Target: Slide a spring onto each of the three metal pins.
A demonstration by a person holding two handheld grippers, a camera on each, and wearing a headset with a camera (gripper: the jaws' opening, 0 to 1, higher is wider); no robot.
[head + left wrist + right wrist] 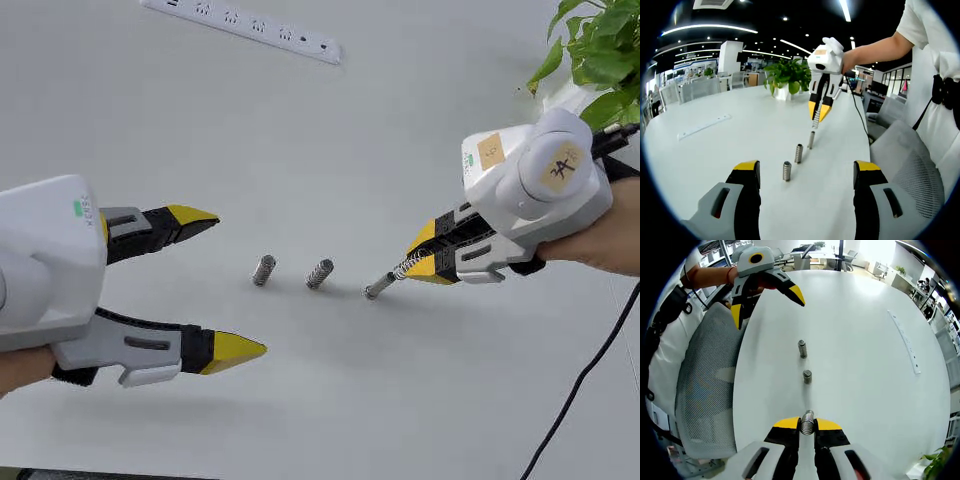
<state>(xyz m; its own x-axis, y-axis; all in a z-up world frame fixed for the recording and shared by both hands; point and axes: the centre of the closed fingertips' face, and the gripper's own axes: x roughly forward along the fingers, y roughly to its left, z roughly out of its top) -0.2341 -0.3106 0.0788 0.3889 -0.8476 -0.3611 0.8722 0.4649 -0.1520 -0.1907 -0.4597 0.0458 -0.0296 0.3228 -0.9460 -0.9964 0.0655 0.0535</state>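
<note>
sprung pins (pixel 264 270) (pixel 319 273): 2
bare pin (pixel 378 288): 1
R tongs (pixel 411 262): clenched on 1 spring (pixel 404 268)
L tongs (pixel 241 282): released, empty

Spring (pixel 408 264) tops tilted pin (pixel 379 287); two sprung pins (pixel 264 270) (pixel 319 273) stand.

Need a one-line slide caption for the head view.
Right gripper holds a spring at the top of the third pin; two other pins already sprung; left gripper open.
</note>
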